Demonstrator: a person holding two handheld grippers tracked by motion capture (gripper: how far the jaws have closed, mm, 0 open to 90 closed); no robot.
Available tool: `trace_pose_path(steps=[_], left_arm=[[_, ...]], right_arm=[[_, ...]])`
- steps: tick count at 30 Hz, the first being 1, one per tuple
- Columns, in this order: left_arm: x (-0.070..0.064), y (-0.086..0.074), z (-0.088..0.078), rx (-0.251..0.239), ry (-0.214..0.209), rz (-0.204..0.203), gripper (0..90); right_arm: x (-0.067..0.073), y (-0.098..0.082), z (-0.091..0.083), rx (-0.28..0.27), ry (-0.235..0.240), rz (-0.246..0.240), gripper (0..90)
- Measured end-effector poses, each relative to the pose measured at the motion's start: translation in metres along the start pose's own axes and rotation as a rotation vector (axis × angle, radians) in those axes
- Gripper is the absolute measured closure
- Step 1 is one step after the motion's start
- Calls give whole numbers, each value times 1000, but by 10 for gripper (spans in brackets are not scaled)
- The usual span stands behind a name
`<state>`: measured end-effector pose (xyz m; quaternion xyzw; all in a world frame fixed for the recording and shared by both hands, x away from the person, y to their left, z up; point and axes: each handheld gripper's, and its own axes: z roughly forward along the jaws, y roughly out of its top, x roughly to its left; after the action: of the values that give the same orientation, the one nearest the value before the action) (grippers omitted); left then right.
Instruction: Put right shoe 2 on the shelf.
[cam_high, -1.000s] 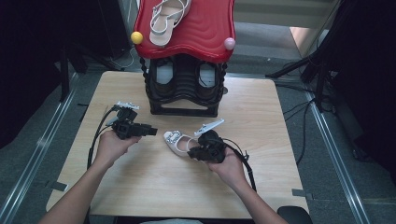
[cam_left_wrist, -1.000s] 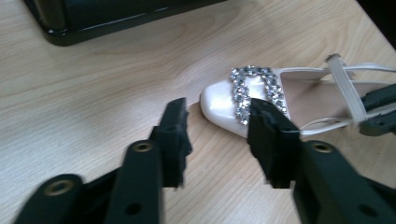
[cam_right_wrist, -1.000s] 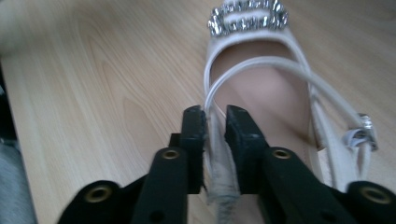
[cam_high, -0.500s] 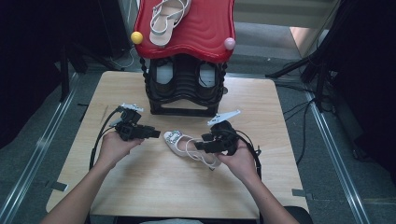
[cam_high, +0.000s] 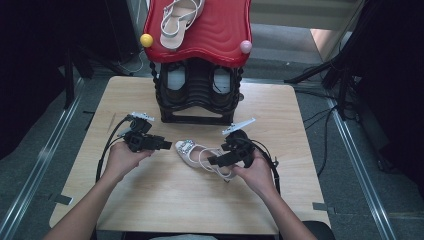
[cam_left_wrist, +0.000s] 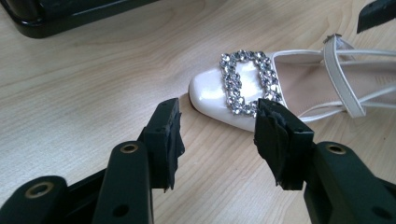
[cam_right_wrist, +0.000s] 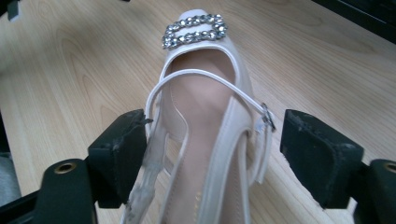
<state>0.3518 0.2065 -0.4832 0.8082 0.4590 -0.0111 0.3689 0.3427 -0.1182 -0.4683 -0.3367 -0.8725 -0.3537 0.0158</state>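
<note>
While a white strappy sandal (cam_high: 202, 157) with a rhinestone buckle (cam_left_wrist: 247, 81) lies flat on the wooden counter (cam_high: 165, 200) in front of a black shoe rack (cam_high: 197, 92), the right tool (cam_right_wrist: 208, 154) straddles its heel end with jaws spread wide, one on each side of the straps, the left one touching the shoe's edge and the right one apart from it. The left tool (cam_left_wrist: 217, 140) sits low over the counter just beside the toe, its jaws also wide apart and holding nothing, and a second white sandal (cam_high: 180, 20) rests on the rack's red top (cam_high: 225, 35)
</note>
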Motion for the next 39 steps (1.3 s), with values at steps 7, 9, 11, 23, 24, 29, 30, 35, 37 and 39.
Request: trace_pose_path(steps=[7, 9, 11, 23, 24, 29, 30, 35, 37, 39], left_arm=[[-13, -8, 8, 8, -14, 24, 701], [-17, -9, 12, 17, -24, 33, 735], [-20, -11, 17, 22, -42, 31, 762], [-27, -10, 37, 26, -43, 42, 780], [-28, -10, 37, 22, -38, 39, 778], [-27, -9, 39, 10, -35, 28, 769], [-26, -8, 40, 9, -37, 23, 767], [-24, -4, 42, -2, -41, 6, 755], [-23, -2, 44, -4, -44, -4, 749], [-23, 0, 45, -10, -38, -4, 743]], right_arm=[[-6, -4, -20, -45, 0, 32, 377], [-8, -5, -24, -67, -12, 38, 402], [-11, -6, -28, -93, 8, 55, 409], [-15, -27, -5, -28, -138, 95, 802], [-15, -28, -3, -24, -138, 88, 808], [-10, -31, -3, -26, -133, 98, 816], [-9, -32, -2, -26, -131, 101, 814], [-1, -38, -1, -19, -129, 126, 796], [2, -40, -1, -28, -123, 136, 792], [4, -41, 0, -27, -116, 141, 775]])
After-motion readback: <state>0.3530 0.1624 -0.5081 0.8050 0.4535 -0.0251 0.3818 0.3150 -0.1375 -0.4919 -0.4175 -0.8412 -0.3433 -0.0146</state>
